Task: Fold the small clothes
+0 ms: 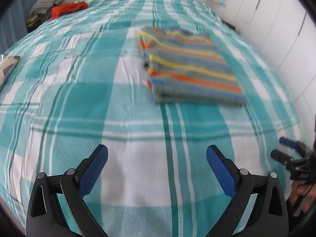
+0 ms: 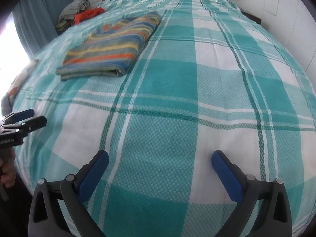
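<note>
Both the left gripper [image 1: 157, 165] and right gripper [image 2: 160, 169] gape wide and empty; a careless snag could undo the folded striped cloth [image 1: 189, 67] at one o'clock.

Striped garment [image 1: 189, 67], folded into a flat rectangle (orange, yellow, blue, grey-green bands), lying on the bedspread; layered fold edges visible at the near end, maybe two or three.

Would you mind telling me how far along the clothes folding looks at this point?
Done: the striped garment lies folded flat on the checked bedspread. In hand: nothing; the left hand-held gripper and right hand-held gripper are both open and empty. Left: the red garment and grey clothes sit unfolded at the far corner.
</note>
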Motion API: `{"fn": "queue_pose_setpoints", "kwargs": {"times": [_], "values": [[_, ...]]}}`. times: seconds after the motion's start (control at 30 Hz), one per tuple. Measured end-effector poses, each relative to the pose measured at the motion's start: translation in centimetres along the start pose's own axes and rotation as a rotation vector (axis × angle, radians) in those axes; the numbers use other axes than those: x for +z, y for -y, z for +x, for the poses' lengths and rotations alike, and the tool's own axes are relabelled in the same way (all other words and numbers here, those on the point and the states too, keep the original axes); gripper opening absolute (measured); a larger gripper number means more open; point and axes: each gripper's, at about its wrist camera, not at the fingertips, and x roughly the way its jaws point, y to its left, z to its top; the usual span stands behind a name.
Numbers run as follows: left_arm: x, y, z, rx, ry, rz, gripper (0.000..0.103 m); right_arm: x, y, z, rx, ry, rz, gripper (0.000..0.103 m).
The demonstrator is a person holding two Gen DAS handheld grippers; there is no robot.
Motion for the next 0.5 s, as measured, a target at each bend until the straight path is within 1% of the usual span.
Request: {"fn": "queue_pose_setpoints", "kwargs": {"times": [0.07,0.13,0.17,0.23,0.3,0.33,0.4,0.47,0.5], "values": [[3.7,-1.7,-0.1,-0.070,0.035,-0.077,0.101,1.7,1.4,-0.7,0.093,0.047,0.065,0.102],[7.3,-2.7,1.7,-0.116,0.016,-0.121,0.101,4.3,2.5,-0.3,0.190,0.081,0.132,0.102],[8.8,-3.0,3.1,-0.125,-0.007,-0.126,0.101,5.7,2.9,0.3,0.236,0.085,0.169,0.102],[10.9,-2.8,5.9,-0.094,-0.047,-0.101,0.101,8.8,3.6,2.1,0.322,0.096,0.240,0.098],[12.1,-2.0,8.8,-0.059,-0.095,-0.049,0.100,11.8,3.8,4.4,0.392,0.094,0.283,0.092],[12.4,-1.6,10.2,-0.049,-0.117,-0.031,0.100,13.2,3.7,5.7,0.420,0.079,0.294,0.089],[12.6,-1.1,12.1,-0.054,-0.148,-0.025,0.097,15.5,3.1,8.8,0.474,0.033,0.291,0.074],[12.5,-0.6,12.9,-0.077,-0.131,-0.021,0.093,17.1,2.2,11.4,0.505,0.004,0.287,0.067],[12.6,-0.3,13.3,-0.089,-0.122,-0.017,0.089,17.8,1.6,12.4,0.516,0.005,0.287,0.062]]}}
